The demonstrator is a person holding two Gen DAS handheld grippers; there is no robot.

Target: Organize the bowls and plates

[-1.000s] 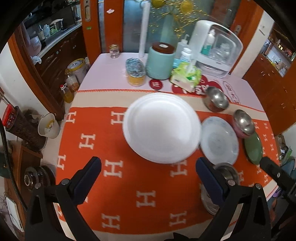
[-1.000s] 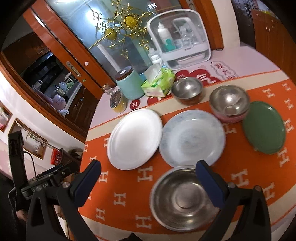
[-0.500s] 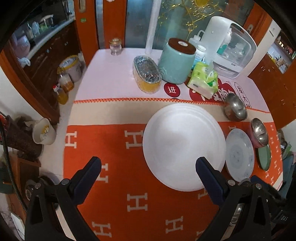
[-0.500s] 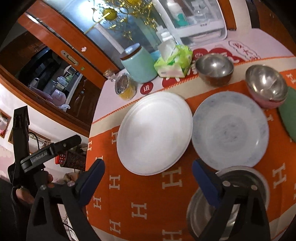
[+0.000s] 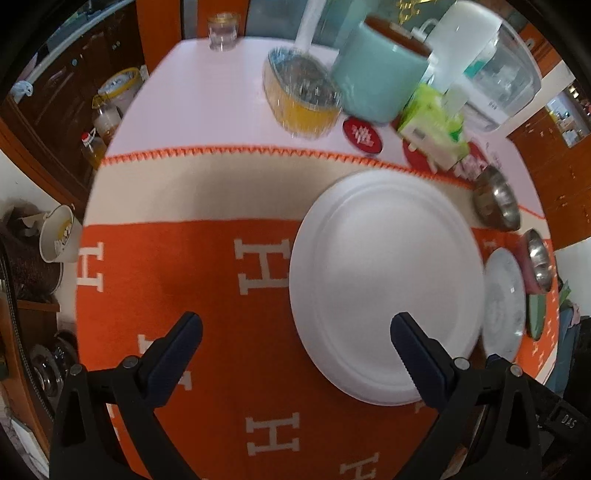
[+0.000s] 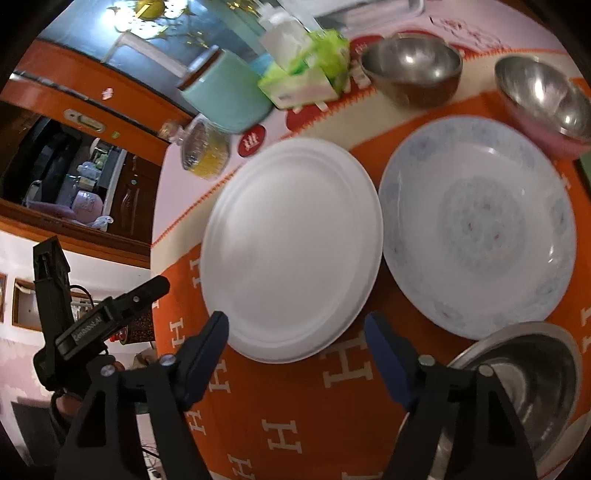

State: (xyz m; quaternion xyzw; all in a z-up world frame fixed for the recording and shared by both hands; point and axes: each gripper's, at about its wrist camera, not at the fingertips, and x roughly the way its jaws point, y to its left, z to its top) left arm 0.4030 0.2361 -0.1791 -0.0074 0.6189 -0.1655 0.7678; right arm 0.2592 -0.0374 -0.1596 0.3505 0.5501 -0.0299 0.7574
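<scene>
The room (image 5: 48,122) was lined with dark orange-brown wooden cabinets and doors, with a glazed door (image 6: 122,33) behind the far end of the table and a kitchen counter glimpsed through an opening at the left. The table (image 5: 207,92) filled most of both views; its far part was a pale pinkish cloth, and over the near part lay an orange blanket (image 5: 229,369) with white H letters and a cream band edged in orange stitching.

A white plastic box (image 5: 491,62) with a clear door stood at the far right corner, next to a mint canister (image 5: 376,81), a green tissue pack (image 5: 432,129), a yellow container (image 5: 303,103) with a foil top and a small glass jar (image 5: 221,31).

On the blanket sat the large white plate (image 6: 291,247), and just beside it on its right the blue-patterned plate (image 6: 480,229), their rims almost touching. Beyond them were a steel bowl (image 6: 413,70) and a second steel bowl nested in a pink one (image 6: 543,107). A wide steel bowl (image 6: 528,391) sat at the near right edge, and a sliver of green plate (image 5: 535,314) showed past the patterned one.

The left gripper (image 5: 295,332) hung wide apart over the blanket, its right finger above the white plate's near rim, gripping nothing. The right gripper (image 6: 295,328) had just been narrowing, jaws still apart around the white plate's near edge, not pressing on it.
</scene>
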